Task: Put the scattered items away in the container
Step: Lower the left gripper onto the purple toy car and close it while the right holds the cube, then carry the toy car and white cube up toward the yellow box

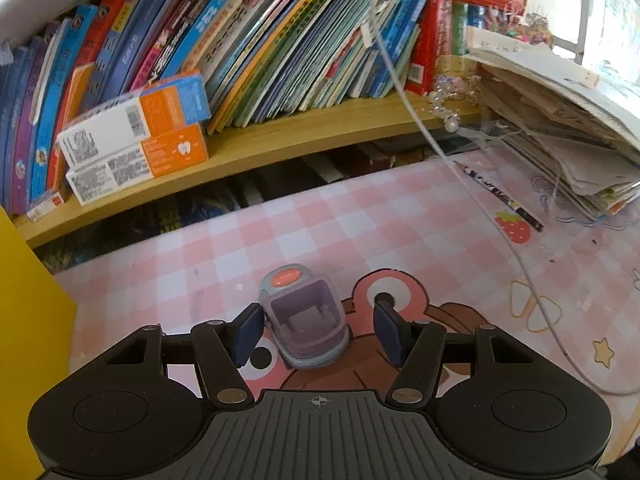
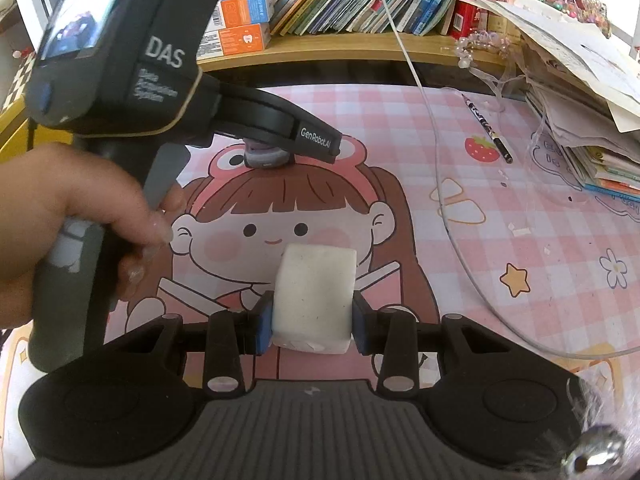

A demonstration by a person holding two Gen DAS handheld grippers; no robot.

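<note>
A small purple and grey plastic gadget [image 1: 306,328] with an orange button on top stands on the pink checked mat [image 1: 280,232]. My left gripper [image 1: 320,322] straddles it with the jaws apart. The left pad [image 1: 250,332] is right at the gadget's side and the right pad [image 1: 386,330] stands clear of it. In the right wrist view a hand holds that gripper's body [image 2: 256,116] over the gadget [image 2: 262,157]. My right gripper [image 2: 312,324] is shut on a white eraser block [image 2: 316,296], held just above the mat's cartoon girl. No container is clearly in view.
A black patterned pencil [image 1: 500,196] lies on the mat at the right, near a strawberry print. A thin white cable [image 1: 480,200] loops across the right side. A stack of papers [image 1: 560,120] and a wooden bookshelf [image 1: 300,136] border the back. A yellow surface [image 1: 24,320] rises at the left.
</note>
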